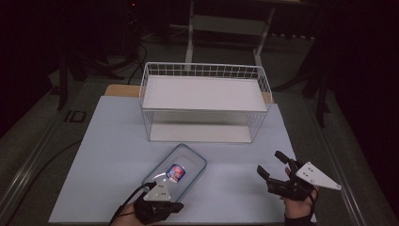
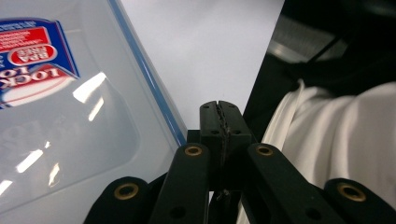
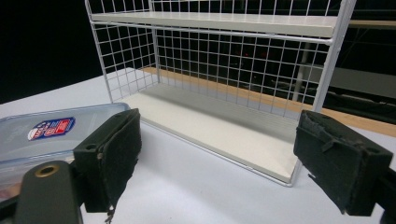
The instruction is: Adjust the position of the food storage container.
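A: One item is in hand: the clear container (image 1: 176, 173) with a blue-edged lid, lying flat on the surface (image 1: 108, 150) at the near left, in front of the wire rack (image 1: 204, 101). Status?

B: Early stage, by my judgement. The left tool (image 1: 165, 206) sits at the container's near edge with its jaws pressed fully together; no lid edge is visible between them, so a grip cannot be confirmed. Lifting and placing remain. The right tool (image 1: 275, 165) is wide open and empty, at the near right.

A: View differences?

B: The left gripper view shows the meeting pads (image 2: 219, 119) beside the blue rim. The right gripper view shows the rack's empty lower shelf (image 3: 210, 123).
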The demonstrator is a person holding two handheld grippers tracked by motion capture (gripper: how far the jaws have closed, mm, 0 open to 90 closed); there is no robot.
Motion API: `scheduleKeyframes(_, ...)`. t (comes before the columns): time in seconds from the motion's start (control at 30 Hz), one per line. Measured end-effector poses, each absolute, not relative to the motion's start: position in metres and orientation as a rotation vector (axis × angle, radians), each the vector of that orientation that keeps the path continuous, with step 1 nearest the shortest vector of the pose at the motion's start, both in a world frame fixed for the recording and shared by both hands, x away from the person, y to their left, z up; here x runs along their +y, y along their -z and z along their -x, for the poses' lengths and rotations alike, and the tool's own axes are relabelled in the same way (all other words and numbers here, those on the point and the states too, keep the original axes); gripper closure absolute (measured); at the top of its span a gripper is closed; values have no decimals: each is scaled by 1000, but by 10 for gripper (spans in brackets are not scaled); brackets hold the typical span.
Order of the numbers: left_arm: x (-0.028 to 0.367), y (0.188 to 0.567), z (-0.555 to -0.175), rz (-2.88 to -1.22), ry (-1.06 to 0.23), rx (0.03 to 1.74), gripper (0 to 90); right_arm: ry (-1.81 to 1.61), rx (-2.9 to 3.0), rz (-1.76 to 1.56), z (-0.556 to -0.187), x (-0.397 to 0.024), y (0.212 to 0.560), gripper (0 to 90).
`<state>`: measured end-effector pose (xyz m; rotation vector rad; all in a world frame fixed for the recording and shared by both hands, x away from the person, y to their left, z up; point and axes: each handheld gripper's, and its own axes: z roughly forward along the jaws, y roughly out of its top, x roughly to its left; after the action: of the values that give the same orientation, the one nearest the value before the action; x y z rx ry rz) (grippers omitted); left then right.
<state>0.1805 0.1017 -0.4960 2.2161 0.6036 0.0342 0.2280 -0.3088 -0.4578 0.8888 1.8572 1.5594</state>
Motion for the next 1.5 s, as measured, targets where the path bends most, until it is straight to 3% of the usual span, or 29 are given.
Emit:
scheduleKeyframes(0.33,121,494,-189,-2217,-107,699,900,-1568,1855,-893,-228,-309,458,149)
scheduleKeyframes(0.57,151,494,-202,-2229,-246,771,899,-1571,1857,-893,-227,-309,457,150)
scheduleKeyframes(1.0,194,494,-218,-2158,-277,919,898,-1576,1857,-891,-227,-307,457,150)
scheduleKeyframes(1.1,212,487,-219,-2116,-340,952,897,-1578,1856,-893,-227,-308,457,150)
scheduleKeyframes(1.3,248,493,-250,-2062,-407,1101,898,-1584,1857,-898,-228,-307,457,150)
scheduleKeyframes(1.5,242,505,-267,-2093,-386,1082,898,-1579,1854,-900,-227,-307,457,150)
